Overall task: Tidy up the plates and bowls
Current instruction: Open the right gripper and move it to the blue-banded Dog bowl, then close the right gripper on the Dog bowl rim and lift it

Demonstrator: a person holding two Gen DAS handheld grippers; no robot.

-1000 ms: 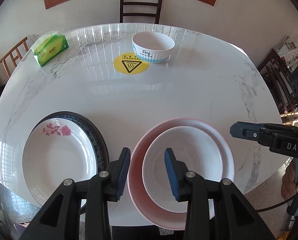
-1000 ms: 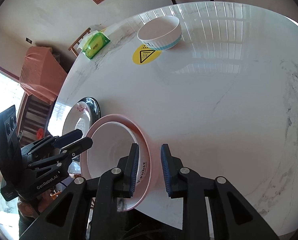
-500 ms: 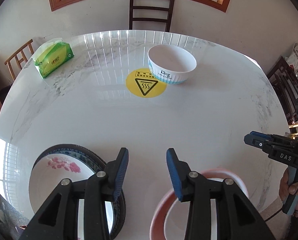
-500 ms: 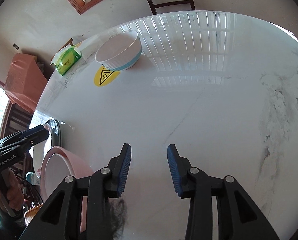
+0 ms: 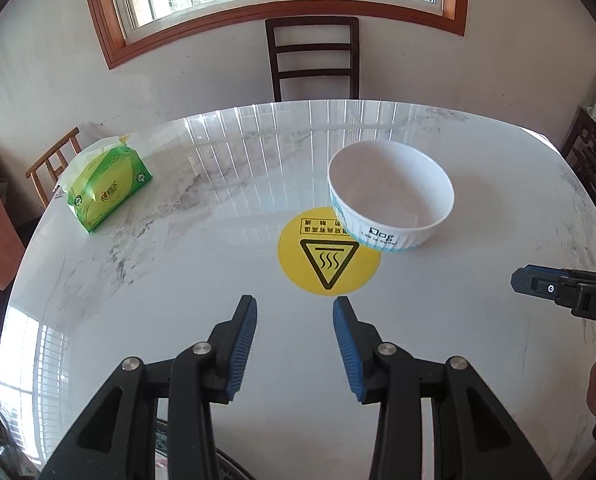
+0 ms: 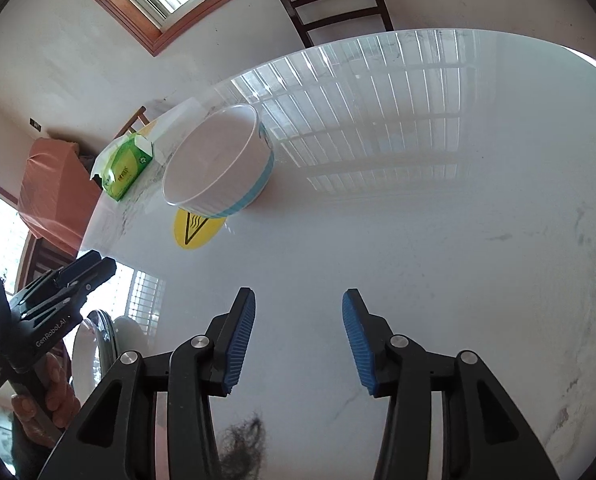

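Note:
A white ribbed bowl with a blue band and "Dog" print stands in the middle of the marble table, its edge over a yellow warning sticker. My left gripper is open and empty, hovering over bare table just short of the sticker. My right gripper is empty, its jaws opening; the bowl lies ahead to its left. Each gripper shows in the other's view: the right gripper at the right edge, the left gripper at the left. Stacked plates peek out at the near table edge.
A green tissue pack lies at the far left of the table. A dark chair stands behind the table under the window, with more chairs at both sides. A hand holds the left gripper's handle.
Both grippers have moved forward over the table, away from the stacked plates and the pink plate with its white bowl, toward the ribbed bowl. The right jaws have widened.

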